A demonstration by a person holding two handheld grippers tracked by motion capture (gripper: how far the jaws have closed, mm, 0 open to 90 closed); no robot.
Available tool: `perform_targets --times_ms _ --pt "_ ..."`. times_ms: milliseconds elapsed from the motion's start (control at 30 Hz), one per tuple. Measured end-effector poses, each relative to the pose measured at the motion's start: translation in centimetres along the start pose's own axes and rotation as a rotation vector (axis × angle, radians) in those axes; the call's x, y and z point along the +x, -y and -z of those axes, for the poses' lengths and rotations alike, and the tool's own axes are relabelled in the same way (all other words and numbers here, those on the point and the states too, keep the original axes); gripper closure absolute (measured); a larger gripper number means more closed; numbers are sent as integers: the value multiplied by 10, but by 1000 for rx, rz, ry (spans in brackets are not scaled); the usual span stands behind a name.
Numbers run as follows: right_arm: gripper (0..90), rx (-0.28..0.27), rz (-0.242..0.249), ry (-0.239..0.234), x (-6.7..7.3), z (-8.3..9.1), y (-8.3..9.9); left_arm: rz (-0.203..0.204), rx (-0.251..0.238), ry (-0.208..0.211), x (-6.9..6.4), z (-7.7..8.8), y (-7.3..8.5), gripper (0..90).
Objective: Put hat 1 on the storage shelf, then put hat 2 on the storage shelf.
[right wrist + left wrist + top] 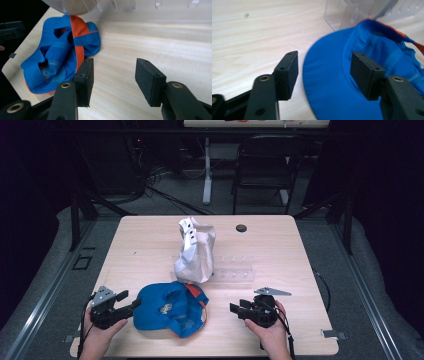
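Blue cap (170,309) is lying crumpled and upside down near the table's (150,240) near edge, between the two grippers, as the high view is showing it: the left gripper (127,302) is sitting just at its brim side with jaws apart, the right gripper (239,308) is hovering a little off its orange-trimmed side, also spread, holding nothing. Beyond the cap, a white cap (195,251) is standing on a clear plastic stand (232,272), close enough to be crowding any lift away from the person. In the left gripper view, the jaws are standing wide with the cap's brim (329,75) reaching in between them, seemingly untouched, though the far pad's contact is hard to judge; the stand's corner (342,15) is sitting just ahead. In the right gripper view, the open jaws are framing bare wood, the cap (60,57) lying ahead and left of them.
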State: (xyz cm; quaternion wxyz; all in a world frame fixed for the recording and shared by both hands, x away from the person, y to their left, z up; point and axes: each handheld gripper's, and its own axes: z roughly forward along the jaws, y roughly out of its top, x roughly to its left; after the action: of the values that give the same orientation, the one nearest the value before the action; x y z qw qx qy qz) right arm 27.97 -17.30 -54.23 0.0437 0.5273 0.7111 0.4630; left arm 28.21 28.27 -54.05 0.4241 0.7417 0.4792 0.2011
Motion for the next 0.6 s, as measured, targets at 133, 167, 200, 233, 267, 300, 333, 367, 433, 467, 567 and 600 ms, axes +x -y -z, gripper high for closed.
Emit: perform_targets --times_ms 133,167,200,233,267,300,333,367,433,467,567,600 --pt "528 2 22 -2 2 -1 3 -19 8 -8 -1 -3 2 370" --pt "546 3 25 -9 1 -1 6 -33 11 -1 -2 -6 3 376" --pt "544 5 24 -10 1 0 6 -58 56 9 -6 -11 5 396" --pt "538 6 34 -7 0 0 6 -58 56 9 -6 -11 5 411" --pt "538 6 34 -7 0 0 6 -70 76 10 -9 -14 7 411" --pt "533 -7 43 -7 0 0 7 -87 103 12 -11 -18 9 429" --pt "518 -13 65 -1 0 1 6 -126 138 -2 -17 -26 13 439" --pt "512 -15 70 -10 0 1 6 -126 138 -2 -17 -26 13 439" --pt "499 -15 71 -10 -1 0 7 -144 166 5 -20 -33 16 439" --pt "464 -15 69 -1 -1 -1 7 -177 199 -5 -24 -38 19 437" --pt "446 4 21 -15 -2 -2 8 -206 215 -15 -28 -42 21 417" --pt "398 14 19 4 -3 -2 8 -210 215 -31 -29 -42 20 404"
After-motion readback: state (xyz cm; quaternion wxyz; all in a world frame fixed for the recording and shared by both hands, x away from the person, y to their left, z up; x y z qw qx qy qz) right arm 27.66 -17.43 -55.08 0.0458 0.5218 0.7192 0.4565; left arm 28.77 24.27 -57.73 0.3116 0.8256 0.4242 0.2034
